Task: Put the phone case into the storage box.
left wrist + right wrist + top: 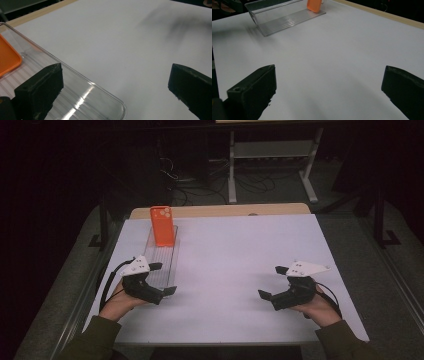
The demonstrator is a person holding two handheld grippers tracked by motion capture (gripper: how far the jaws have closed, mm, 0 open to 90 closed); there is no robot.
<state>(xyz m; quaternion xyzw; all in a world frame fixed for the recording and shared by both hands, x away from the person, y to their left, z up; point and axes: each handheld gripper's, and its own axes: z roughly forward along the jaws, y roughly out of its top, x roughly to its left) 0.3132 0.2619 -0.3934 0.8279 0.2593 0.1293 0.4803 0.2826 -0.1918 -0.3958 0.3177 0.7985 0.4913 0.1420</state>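
At the left side of the white table sheet [225, 265], a long clear ribbed plastic tray [161, 262] lies with its long axis running away from the person. An orange phone case with a camera cut-out [162, 225] stands leaning at the tray's far end.

Left gripper [161, 280]: jaws spread wide, holding nothing. It sits at the tray's near end. In the left gripper view one black jaw hangs over the ribbed tray floor [75, 100] and the other over bare table, so the near right wall of the tray lies between them. The orange case [8, 56] shows at the left edge of that view, well beyond the jaws.

Right gripper [274, 282]: jaws also wide apart, empty, resting over bare table well away from the tray. Its view looks across the sheet to the tray [284, 18] and the case [314, 5] far off.

Judgement: the step in hand looks like a left-hand approach toward tray or case.
- For the tray: close on the wall squarely. Clear plastic is slick and light and may skid or tip.
- For the case: move forward along the tray first, and grip across its thin flat faces.
- Close slowly; the leaning case could topple.
- The right gripper could steady the tray's near end.
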